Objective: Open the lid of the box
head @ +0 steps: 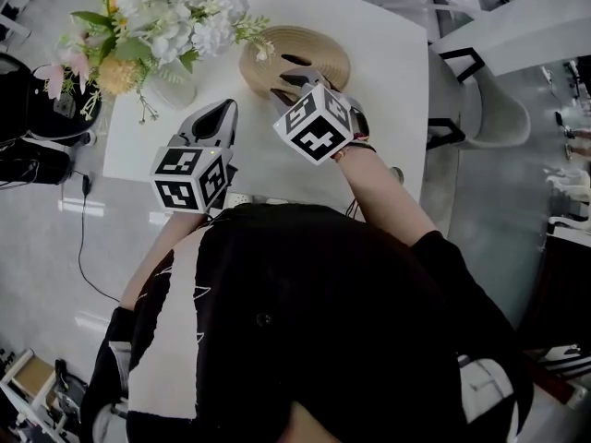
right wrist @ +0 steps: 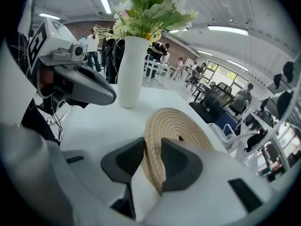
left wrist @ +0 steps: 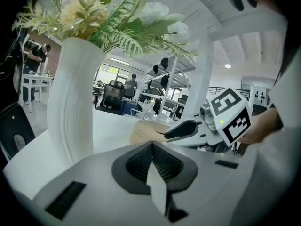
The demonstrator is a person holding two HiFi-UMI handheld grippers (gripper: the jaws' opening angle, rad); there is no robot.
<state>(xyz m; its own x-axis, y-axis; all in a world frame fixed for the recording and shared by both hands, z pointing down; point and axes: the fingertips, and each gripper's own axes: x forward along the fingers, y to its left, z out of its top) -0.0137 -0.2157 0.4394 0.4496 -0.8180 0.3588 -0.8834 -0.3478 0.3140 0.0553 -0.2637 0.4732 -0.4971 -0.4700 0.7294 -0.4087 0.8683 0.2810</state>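
Woven lid (head: 295, 58) of coiled, straw-coloured rope lies round and flat on the far middle of the white table (head: 388, 81), to the right of the vase. Whether it has lifted off the box beneath cannot be told. The right gripper (head: 288, 77) reaches over the lid's near edge, angled down; in the right gripper view its jaws (right wrist: 153, 157) straddle the rim, the dark pads pressing on the rope from both sides. The left gripper (head: 217, 118) is nearer and to the left, apart from the lid, with its jaws closed together on nothing and pointing between the vase and the lid. The white ribbed vase (head: 171, 86) holds white, yellow and pink flowers (head: 157, 17) at the table's far left.
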